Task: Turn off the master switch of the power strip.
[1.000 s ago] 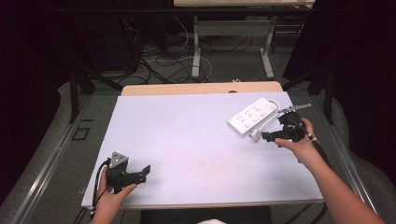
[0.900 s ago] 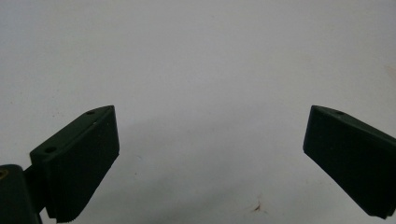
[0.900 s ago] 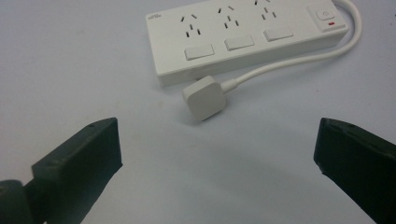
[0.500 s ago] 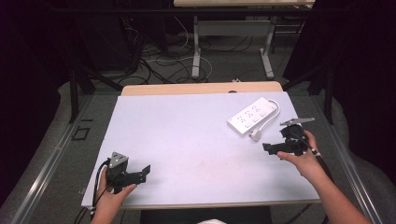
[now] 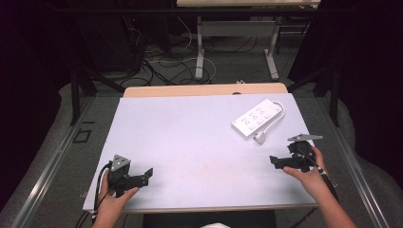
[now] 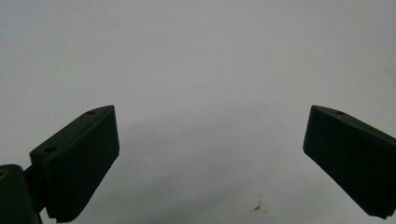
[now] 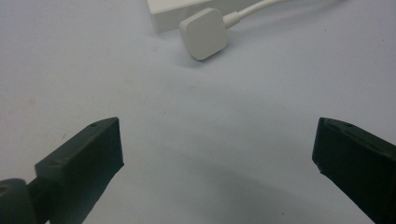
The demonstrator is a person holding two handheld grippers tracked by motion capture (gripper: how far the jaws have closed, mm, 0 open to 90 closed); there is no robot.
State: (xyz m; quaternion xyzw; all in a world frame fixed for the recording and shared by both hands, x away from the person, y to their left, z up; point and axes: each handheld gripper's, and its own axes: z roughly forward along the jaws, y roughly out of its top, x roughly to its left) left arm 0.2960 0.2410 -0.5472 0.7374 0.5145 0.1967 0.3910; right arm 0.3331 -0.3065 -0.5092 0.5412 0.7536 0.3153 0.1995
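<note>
A white power strip (image 5: 257, 118) lies at the far right of the pale table (image 5: 190, 137), its cord looped round to a flat white plug (image 5: 261, 138) beside it. In the right gripper view the plug (image 7: 204, 33) sits ahead of the jaws with the strip's edge (image 7: 187, 9) behind it. My right gripper (image 5: 275, 162) is held near the table's right front, open and empty, a short way from the plug. My left gripper (image 5: 148, 175) rests at the front left corner, open, with bare tabletop between its jaws (image 6: 210, 154).
A wooden strip (image 5: 204, 90) borders the table's far edge. Beyond it stand desk legs (image 5: 199, 47) and loose cables (image 5: 157, 61) on the floor. Dark curtains close in on both sides.
My right gripper has drawn back from the power strip toward the front of the table, leaving strip and plug lying free. The left gripper has stayed put.
</note>
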